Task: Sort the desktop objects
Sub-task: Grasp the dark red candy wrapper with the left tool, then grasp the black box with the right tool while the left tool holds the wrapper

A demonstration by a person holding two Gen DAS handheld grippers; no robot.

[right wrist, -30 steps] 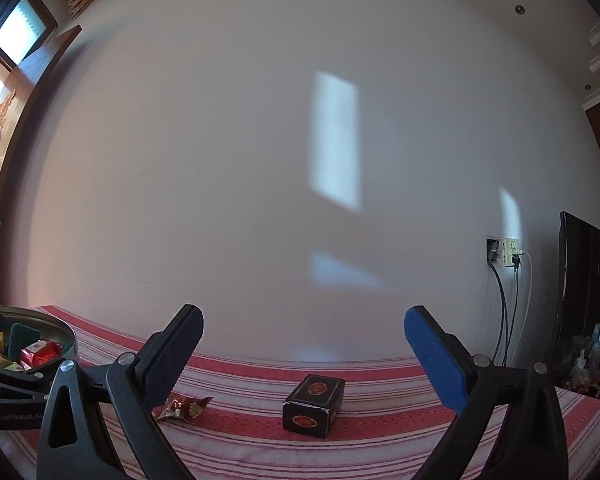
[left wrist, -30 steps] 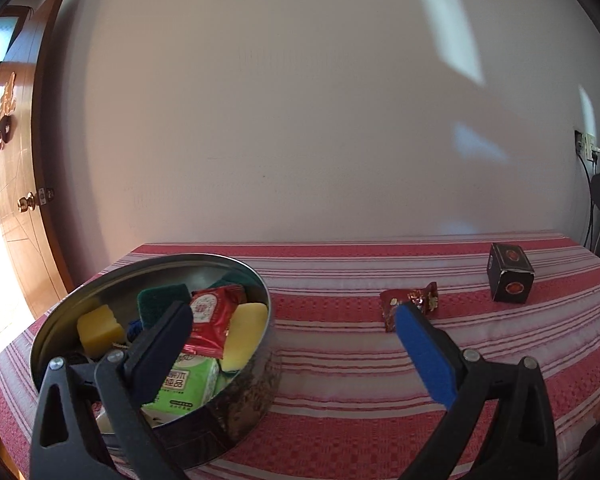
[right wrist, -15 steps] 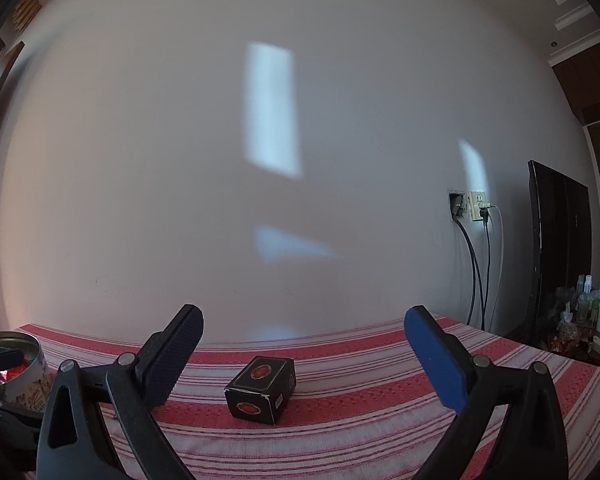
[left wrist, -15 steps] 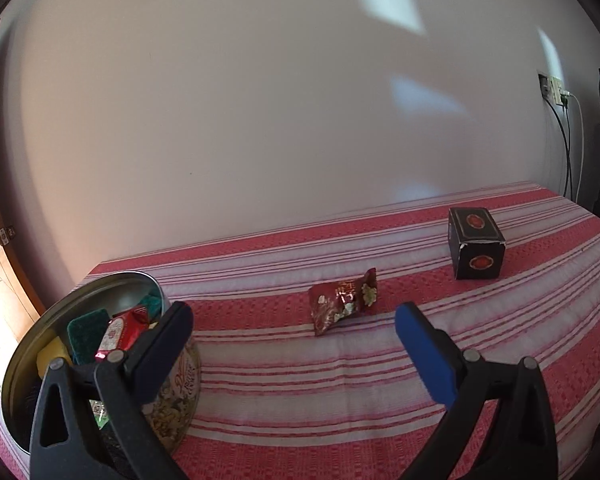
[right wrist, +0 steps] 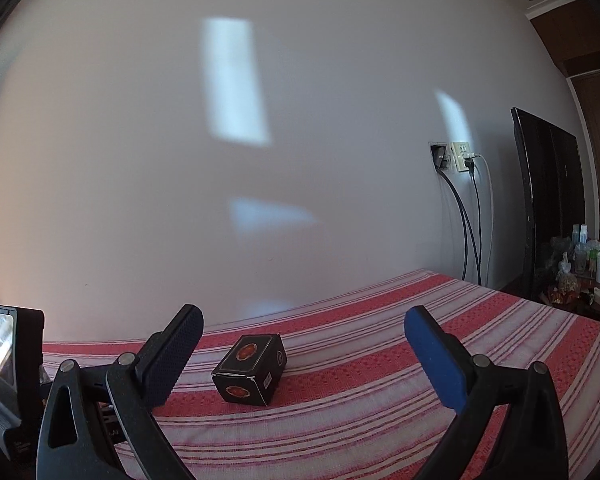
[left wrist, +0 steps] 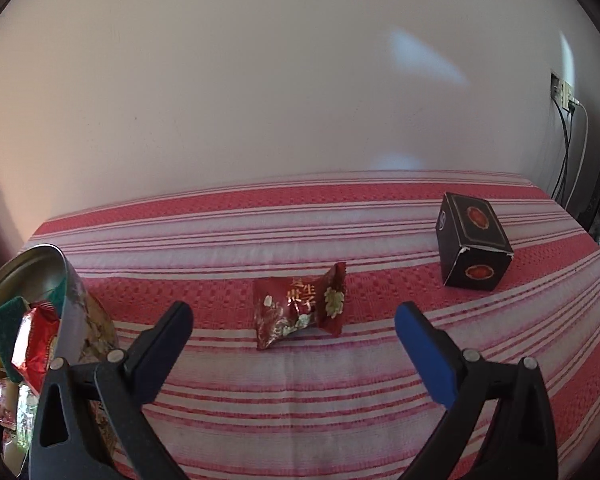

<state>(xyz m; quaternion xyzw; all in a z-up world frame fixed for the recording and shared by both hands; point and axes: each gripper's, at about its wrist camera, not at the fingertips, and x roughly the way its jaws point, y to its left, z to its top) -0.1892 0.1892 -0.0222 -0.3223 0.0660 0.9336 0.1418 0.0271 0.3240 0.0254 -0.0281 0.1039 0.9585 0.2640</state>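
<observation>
Left wrist view, left gripper (left wrist: 292, 330) spread before candy wrapper (left wrist: 300, 310), right gripper (right wrist: 302, 338) spread (black box (right wrist: 250, 369) ahead)

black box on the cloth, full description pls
The black box is a small cardboard carton, black with thin pale border lines and a round red emblem on its top and end face. The end flap shows a slightly frayed white edge. It looks closed and lies flat on the red striped tablecloth, apart from the candy wrapper. Neither gripper touches it.
</observation>
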